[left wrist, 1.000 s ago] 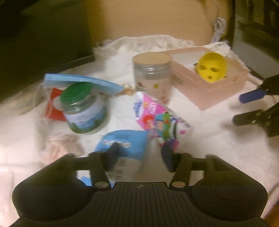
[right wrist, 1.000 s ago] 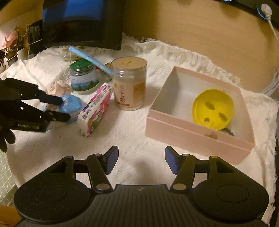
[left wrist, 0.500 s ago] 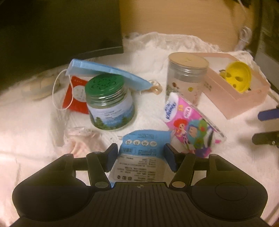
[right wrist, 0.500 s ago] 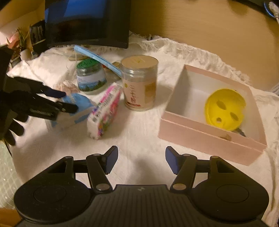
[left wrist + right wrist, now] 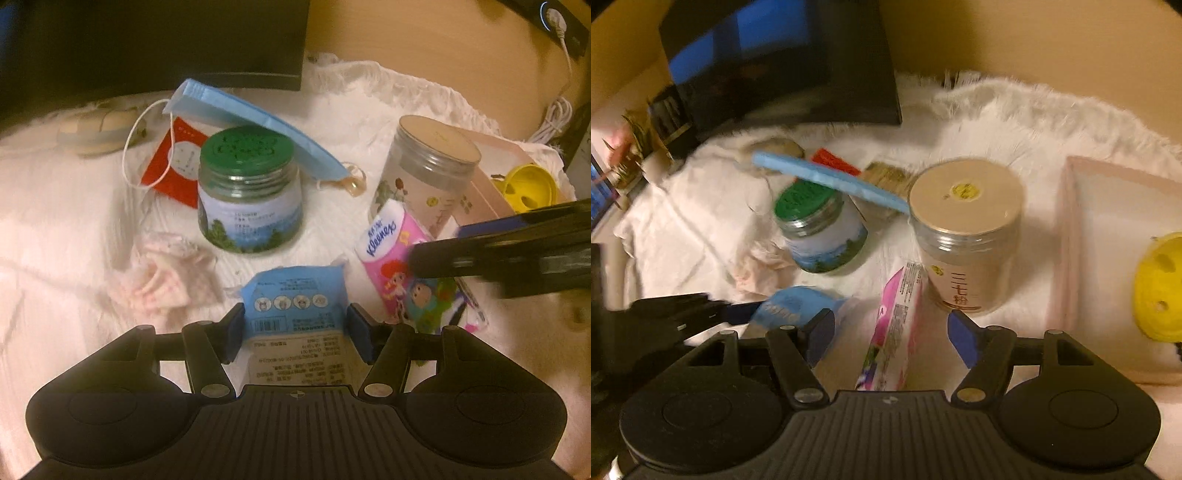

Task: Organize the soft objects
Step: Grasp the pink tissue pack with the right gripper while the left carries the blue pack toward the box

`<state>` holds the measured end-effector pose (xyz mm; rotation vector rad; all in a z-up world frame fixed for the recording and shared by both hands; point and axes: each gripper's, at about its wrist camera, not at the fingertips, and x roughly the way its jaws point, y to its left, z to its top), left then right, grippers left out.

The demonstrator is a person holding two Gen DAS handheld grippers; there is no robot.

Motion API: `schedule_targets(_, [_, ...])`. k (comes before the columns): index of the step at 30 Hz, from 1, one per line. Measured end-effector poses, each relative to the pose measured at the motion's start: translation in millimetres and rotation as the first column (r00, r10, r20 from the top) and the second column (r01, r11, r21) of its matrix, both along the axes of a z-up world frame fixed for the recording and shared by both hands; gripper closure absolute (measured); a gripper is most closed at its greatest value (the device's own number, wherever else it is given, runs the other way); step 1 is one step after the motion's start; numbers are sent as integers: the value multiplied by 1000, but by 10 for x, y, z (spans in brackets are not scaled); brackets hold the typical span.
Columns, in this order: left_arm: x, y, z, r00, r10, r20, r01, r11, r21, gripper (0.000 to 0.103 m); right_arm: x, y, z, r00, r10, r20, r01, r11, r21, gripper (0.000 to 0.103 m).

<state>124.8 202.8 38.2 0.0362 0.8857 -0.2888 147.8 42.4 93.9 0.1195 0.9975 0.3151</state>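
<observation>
A soft blue plastic wipes packet point(image 5: 295, 295) is bracketed, seemingly gripped, by the left gripper point(image 5: 295, 332); the right gripper point(image 5: 891, 338) is opening astride a pink tissue pack point(image 5: 894, 332), untouched.

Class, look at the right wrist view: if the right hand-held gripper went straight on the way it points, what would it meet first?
Most likely the pink tissue pack. It lies between the opening jaws of the right hand-held gripper, with no pad touching it. The tall beige-lidded jar stands just beyond, though depth is hard to judge.
</observation>
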Motion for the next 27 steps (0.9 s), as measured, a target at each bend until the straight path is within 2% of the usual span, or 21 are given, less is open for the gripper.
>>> schedule_targets(4, [-32, -19, -7, 1000, 8, 3, -8, 1000, 4, 39, 90, 41, -153, 999, 10, -42, -10, 1000, -16, 46])
schedule_targets(8, [-24, -16, -69, 999, 26, -34, -25, 999, 21, 38, 56, 11, -181, 996, 45, -73, -45, 999, 2, 78])
schedule_targets(9, [-28, -5, -76, 999, 32, -42, -31, 999, 10, 38, 6, -27, -153, 997, 43, -68, -43, 999, 6, 81])
schedule_targets(13, [-126, 42, -40, 1000, 23, -21, -24, 998, -51, 42, -216, -210, 10, 999, 31, -40, -30, 999, 26, 84])
schedule_targets(15, [-214, 21, -14, 1000, 7, -5, -8, 998, -58, 43, -371, -353, 110, 999, 24, -29, -22, 998, 53, 85])
schedule_targets(21, [-485, -283, 66, 993, -104, -53, 100, 993, -69, 44, -919, -825, 400, 999, -35, 21, 34, 999, 39, 85])
schedule_targets(24, [-640, -540, 154, 972, -221, -80, 212, 971, -114, 45, -1215, -1069, 545, 996, -58, 61, 57, 998, 5, 85])
schedule_targets(27, [-731, -818, 232, 940, -329, -88, 312, 936, -164, 45, -1461, -1373, 674, 989, -119, 91, 121, 993, -13, 85])
